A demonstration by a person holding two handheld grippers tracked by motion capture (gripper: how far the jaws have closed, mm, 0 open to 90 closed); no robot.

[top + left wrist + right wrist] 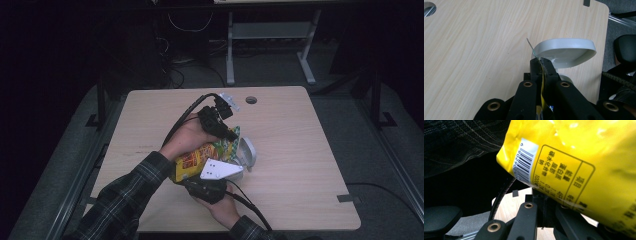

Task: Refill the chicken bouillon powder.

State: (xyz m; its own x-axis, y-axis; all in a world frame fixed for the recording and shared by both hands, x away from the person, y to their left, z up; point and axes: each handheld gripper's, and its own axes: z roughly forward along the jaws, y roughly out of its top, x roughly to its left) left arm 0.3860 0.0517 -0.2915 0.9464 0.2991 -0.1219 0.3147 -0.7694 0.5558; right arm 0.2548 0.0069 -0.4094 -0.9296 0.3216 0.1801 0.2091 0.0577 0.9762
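A yellow snack bag with orange and green print is held above the wooden table between both grippers. My left gripper comes from the far side and is shut on the bag's thin top edge. In the left gripper view the jaws pinch that edge. My right gripper is below the bag on the near side. Its jaws stand close together against the bag's barcode end, apparently shut on it. A grey bowl sits tilted just right of the bag.
A round cable hole lies near the table's far edge. A small grey clip sits at the near right edge. Desk legs and cables stand on the floor beyond. A plaid sleeve crosses the near left.
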